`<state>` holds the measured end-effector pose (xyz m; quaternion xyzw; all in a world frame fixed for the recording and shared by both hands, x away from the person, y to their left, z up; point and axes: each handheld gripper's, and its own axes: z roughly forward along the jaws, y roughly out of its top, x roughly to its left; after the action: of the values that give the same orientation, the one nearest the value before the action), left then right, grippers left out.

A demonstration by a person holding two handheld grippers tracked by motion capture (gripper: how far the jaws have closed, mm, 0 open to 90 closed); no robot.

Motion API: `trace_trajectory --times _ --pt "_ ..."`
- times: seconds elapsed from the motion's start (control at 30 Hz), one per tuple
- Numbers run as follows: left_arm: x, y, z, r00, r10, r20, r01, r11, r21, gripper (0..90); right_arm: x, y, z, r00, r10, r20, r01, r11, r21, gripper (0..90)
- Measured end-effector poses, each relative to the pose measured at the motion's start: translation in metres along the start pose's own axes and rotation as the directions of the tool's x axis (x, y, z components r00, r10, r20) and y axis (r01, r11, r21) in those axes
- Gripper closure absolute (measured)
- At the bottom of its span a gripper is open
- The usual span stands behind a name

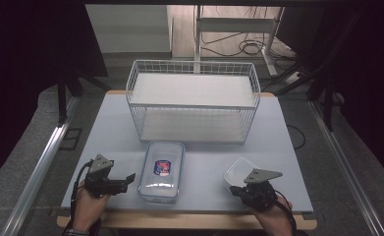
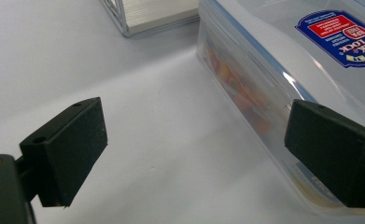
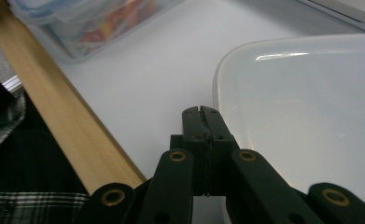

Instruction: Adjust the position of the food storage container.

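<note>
A: Report status, largest item first.

B: Ahead of both of my tongs stands the wire basket [image 1: 192, 101], 2 tiers, well apart from them. Between the tongs lies the lidded clear container [image 1: 162, 171] with the red and blue label; coloured contents show through its wall. In the left gripper view its long side wall [image 2: 245, 93] runs just beside one jaw.

A: State of the left gripper?

B: My left gripper [image 1: 123, 182] is spread wide, jaws either side of bare table, one close against the container wall. It holds nothing.

A: And the right?

B: My right gripper [image 3: 202, 114] is pressed together with nothing between the jaws. Its tip sits just beside the rim of the small translucent tub [image 3: 306, 116], which lies ahead and to one side of it.

A: Step in hand?

B: My judgement: approach, before any grasp. Next move calls for 2 actions: advance the left jaws to straddle the container's edge, and open the right jaws before addressing the tub's rim.
</note>
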<state>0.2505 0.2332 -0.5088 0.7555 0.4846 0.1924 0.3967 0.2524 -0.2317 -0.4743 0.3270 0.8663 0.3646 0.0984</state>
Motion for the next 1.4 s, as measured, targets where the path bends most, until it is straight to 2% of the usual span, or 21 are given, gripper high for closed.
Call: trace_trajectory --times 0.17,0.33,0.63,0.77,0.9,1.0,1.07,1.1,1.13,1.2,1.27,1.33,1.4 --pt "0.0 0.0 0.002 1.0 0.0 0.007 0.0 1.0 0.009 5.5 -0.013 -0.004 -0.004 0.9993 0.03 0.024 -0.03 1.0 -0.003 88.9" --pt "0.0 -0.002 0.006 0.9999 0.009 0.007 -0.009 0.9999 0.015 5.2 -0.034 -0.009 -0.01 0.9954 0.084 0.047 -0.082 0.996 -0.03 88.9" --pt "0.0 -0.003 0.009 0.9998 0.016 0.01 -0.016 0.9997 0.02 5.1 -0.055 -0.014 -0.017 0.9908 0.111 0.077 -0.107 0.993 -0.048 89.0" --pt "0.001 -0.003 0.008 0.9998 0.013 0.013 -0.014 0.9996 0.024 5.4 -0.064 -0.018 -0.02 0.9867 0.125 0.104 -0.122 0.992 -0.038 89.0" --pt "0.001 -0.004 0.009 0.9998 0.018 0.009 -0.018 0.9993 0.032 5.8 -0.074 -0.024 -0.022 0.9783 0.145 0.148 -0.144 0.989 -0.018 89.0" --pt "0.001 -0.005 0.01 0.9994 0.034 -0.002 -0.034 0.9988 0.036 5.8 -0.077 -0.026 -0.022 0.9756 0.157 0.153 -0.156 0.988 -0.019 88.9" --pt "0.001 -0.005 0.01 0.9992 0.04 -0.004 -0.04 0.9985 0.037 5.7 -0.082 -0.029 -0.023 0.969 0.158 0.19 -0.161 0.987 0.0 88.9" --pt "0.001 -0.005 0.01 0.9991 0.041 -0.006 -0.041 0.9984 0.038 5.8 -0.088 -0.033 -0.025 0.9605 0.174 0.217 -0.179 0.984 0.002 88.9" --pt "0.001 -0.005 0.011 0.9991 0.043 -0.006 -0.043 0.9983 0.039 5.8 -0.088 -0.033 -0.025 0.9605 0.174 0.217 -0.179 0.984 0.002 88.9" --pt "0.001 -0.005 0.011 0.9989 0.047 -0.006 -0.047 0.9979 0.046 5.8 -0.096 -0.037 -0.029 0.949 0.196 0.247 -0.202 0.979 -0.003 88.8" --pt "0.001 -0.006 0.01 0.9984 0.056 -0.001 -0.056 0.9969 0.055 5.7 -0.096 -0.038 -0.03 0.949 0.196 0.247 -0.201 0.98 -0.005 88.8" --pt "0.001 -0.006 0.01 0.9979 0.063 0.014 -0.064 0.9965 0.054 6.9 -0.094 -0.036 -0.03 0.9535 0.194 0.231 -0.196 0.981 -0.014 88.8" --pt "-0.001 -0.006 0.008 0.9957 0.076 0.053 -0.08 0.9942 0.072 14.7 -0.088 -0.033 -0.029 0.9611 0.178 0.211 -0.178 0.984 -0.017 88.7"
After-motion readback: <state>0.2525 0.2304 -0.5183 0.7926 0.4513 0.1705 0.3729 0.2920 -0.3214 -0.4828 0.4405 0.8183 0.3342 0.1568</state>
